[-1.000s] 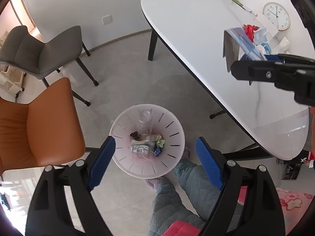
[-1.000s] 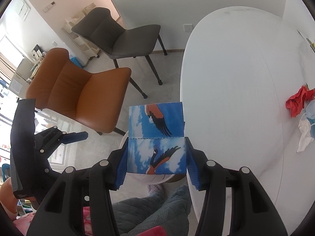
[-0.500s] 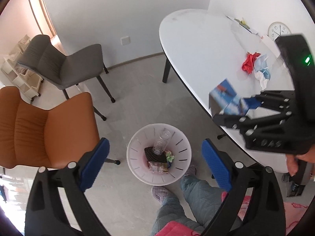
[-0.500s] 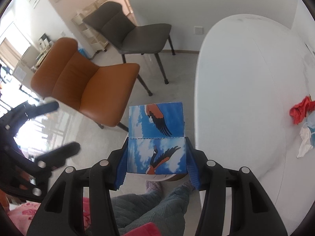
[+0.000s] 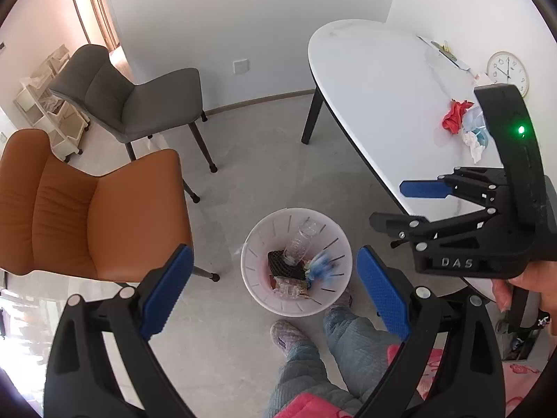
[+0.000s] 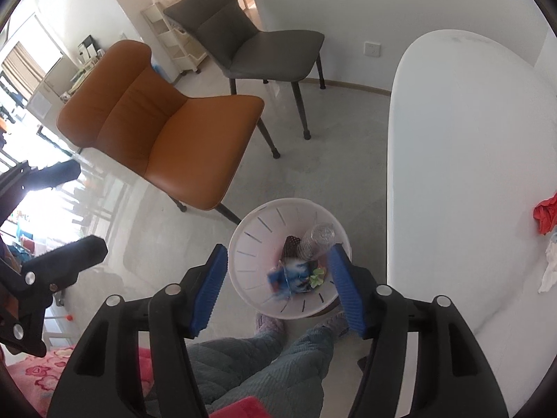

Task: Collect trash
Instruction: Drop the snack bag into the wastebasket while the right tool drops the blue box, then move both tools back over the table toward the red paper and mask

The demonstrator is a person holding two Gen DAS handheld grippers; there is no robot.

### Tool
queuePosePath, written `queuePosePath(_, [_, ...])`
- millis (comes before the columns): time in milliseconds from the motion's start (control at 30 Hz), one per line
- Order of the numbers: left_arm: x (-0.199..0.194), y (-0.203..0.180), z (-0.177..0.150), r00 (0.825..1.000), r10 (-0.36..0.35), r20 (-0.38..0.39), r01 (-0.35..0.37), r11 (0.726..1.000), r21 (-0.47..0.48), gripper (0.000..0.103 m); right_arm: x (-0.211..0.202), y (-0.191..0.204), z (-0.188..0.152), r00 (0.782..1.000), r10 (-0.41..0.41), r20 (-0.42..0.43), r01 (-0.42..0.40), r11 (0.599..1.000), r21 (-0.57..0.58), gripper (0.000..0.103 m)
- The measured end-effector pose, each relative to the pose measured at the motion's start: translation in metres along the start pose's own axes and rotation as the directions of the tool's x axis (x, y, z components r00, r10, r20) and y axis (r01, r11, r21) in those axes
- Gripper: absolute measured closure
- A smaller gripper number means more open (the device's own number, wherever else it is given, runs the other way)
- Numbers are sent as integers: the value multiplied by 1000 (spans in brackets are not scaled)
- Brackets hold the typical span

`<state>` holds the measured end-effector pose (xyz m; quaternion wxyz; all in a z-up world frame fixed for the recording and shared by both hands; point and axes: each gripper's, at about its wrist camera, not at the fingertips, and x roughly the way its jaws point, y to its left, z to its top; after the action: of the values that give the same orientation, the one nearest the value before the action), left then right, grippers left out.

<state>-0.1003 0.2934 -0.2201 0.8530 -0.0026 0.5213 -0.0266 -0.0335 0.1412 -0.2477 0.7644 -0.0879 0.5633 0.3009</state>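
A white slotted trash bin (image 5: 256, 240) stands on the floor by the table; it also shows in the right wrist view (image 6: 250, 233). A blue bird-print box (image 6: 289, 277), blurred, is inside the bin, also seen in the left wrist view (image 5: 322, 266), beside a clear bottle (image 5: 299, 242) and a black mesh piece (image 5: 283, 264). My right gripper (image 6: 278, 285) is open and empty above the bin; it shows in the left wrist view (image 5: 393, 209). My left gripper (image 5: 271, 292) is open and empty above the bin.
A white oval table (image 5: 383, 111) at right holds red, white and blue crumpled trash (image 5: 456, 116) and a clock (image 5: 507, 71). An orange chair (image 5: 87, 209) and a grey chair (image 5: 139, 101) stand at left. The person's legs and slippers (image 5: 289, 331) are below the bin.
My right gripper opened and let go of the blue bird-print box, which dropped into the bin. Both grippers rose a little higher above the bin.
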Motion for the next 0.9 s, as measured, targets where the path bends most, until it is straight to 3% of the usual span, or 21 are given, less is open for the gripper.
queuePosePath(367, [-8, -13, 17, 998, -42, 41, 41, 999, 31, 10, -32, -19, -2, 995, -77, 68, 71, 994, 80, 14])
queuePosePath(600, [-5, -48, 46, 993, -103, 59, 96, 990, 106, 8, -54, -50, -7, 987, -131, 95, 115, 980, 164, 7])
queuePosePath(900, [5, -123, 96, 985, -156, 76, 136, 966, 219, 8, -88, -126, -18, 970, -216, 113, 176, 942, 285, 6])
